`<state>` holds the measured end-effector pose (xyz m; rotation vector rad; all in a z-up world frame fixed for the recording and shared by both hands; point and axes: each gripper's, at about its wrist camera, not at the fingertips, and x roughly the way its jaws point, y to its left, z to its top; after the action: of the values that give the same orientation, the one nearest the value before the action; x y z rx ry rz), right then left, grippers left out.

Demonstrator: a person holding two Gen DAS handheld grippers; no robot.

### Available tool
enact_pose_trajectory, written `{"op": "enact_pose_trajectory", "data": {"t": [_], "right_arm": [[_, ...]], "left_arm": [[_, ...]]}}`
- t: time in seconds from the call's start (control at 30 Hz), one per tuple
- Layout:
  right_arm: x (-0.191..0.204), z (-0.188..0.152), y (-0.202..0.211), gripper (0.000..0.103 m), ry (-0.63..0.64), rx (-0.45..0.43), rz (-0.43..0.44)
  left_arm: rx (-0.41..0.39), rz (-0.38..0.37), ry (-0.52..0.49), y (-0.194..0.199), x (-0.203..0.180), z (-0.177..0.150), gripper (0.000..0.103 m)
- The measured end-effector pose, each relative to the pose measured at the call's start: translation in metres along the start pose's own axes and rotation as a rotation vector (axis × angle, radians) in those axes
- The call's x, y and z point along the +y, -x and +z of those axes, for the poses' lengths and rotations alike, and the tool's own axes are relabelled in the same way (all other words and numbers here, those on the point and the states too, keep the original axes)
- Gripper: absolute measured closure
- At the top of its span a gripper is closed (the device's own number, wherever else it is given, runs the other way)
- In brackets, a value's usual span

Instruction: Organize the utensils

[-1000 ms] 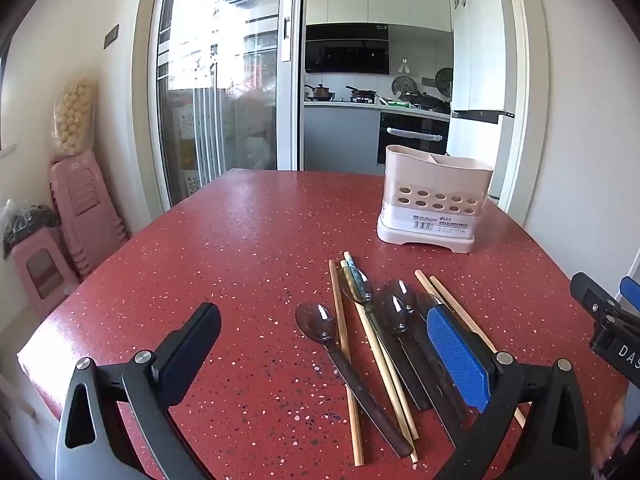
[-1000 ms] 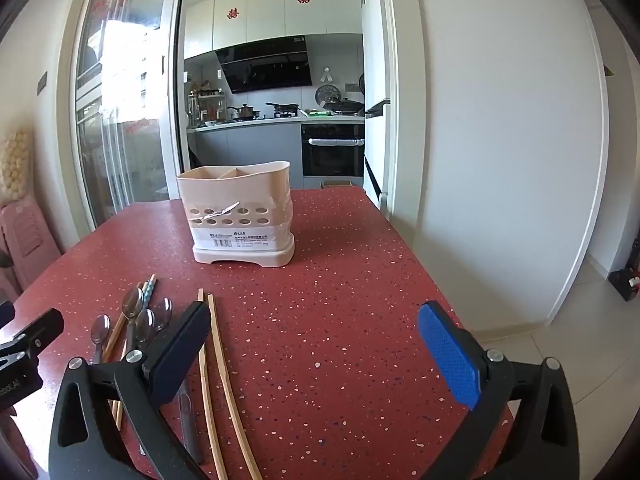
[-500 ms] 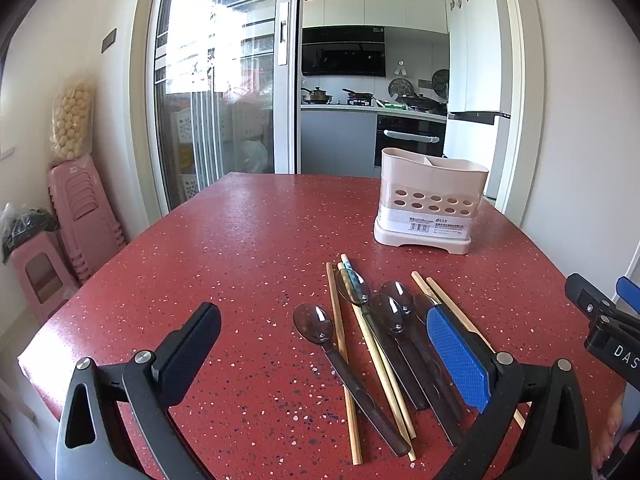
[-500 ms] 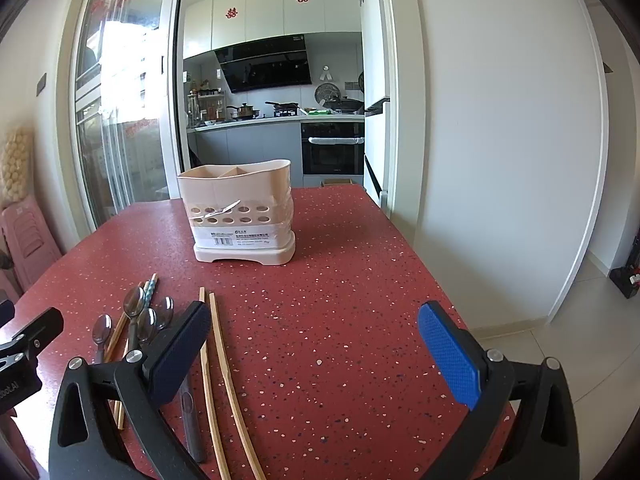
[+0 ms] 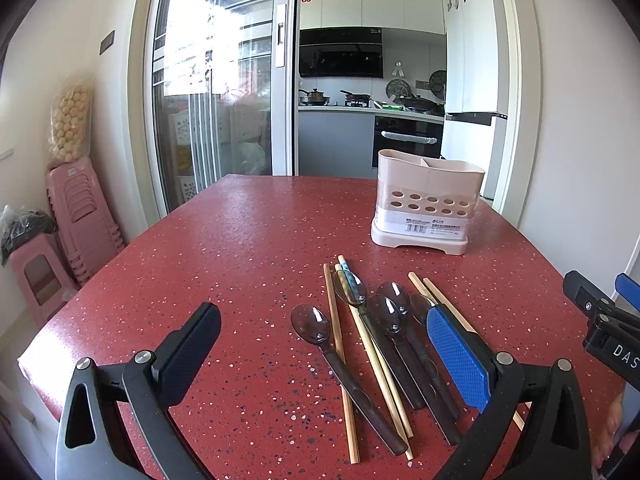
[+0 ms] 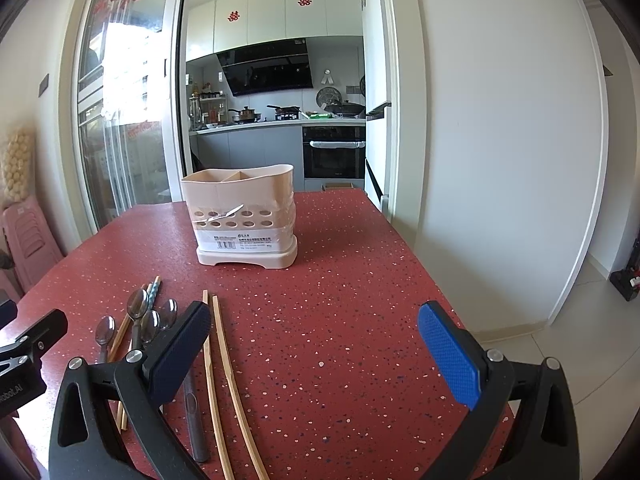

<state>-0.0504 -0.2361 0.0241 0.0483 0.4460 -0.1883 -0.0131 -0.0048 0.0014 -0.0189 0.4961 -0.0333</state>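
Several dark translucent spoons [image 5: 384, 316] and wooden chopsticks [image 5: 338, 344] lie scattered on the red speckled table [image 5: 240, 248]. A beige utensil holder [image 5: 426, 204] with a divided top stands farther back. My left gripper [image 5: 320, 344] hovers open just above the near ends of the spoons, holding nothing. In the right wrist view the holder [image 6: 242, 216] stands ahead, spoons [image 6: 148, 320] lie at the left, and two chopsticks [image 6: 226, 364] run beside the left finger. My right gripper [image 6: 314, 344] is open and empty over bare table.
The table's right edge [image 6: 436, 280] drops off beside a white wall. Pink stacked stools [image 5: 80, 216] stand left of the table. A glass sliding door and a kitchen lie behind. The right gripper's body [image 5: 600, 320] shows at the right rim of the left view.
Both grippers have barely shifted; the views have risen or tilted slightly. Nothing was taken hold of or moved on the table.
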Motion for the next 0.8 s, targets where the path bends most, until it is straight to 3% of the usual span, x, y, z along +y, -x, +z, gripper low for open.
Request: {"op": "enact_pose_trajectory", "data": {"t": [0.8], "right_arm": [[0.0006, 0.0011, 0.0012, 0.000, -0.008, -0.003, -0.001]], "left_arm": [[0.003, -0.003, -0.014, 0.0021, -0.0050, 0.0012, 0.000]]}}
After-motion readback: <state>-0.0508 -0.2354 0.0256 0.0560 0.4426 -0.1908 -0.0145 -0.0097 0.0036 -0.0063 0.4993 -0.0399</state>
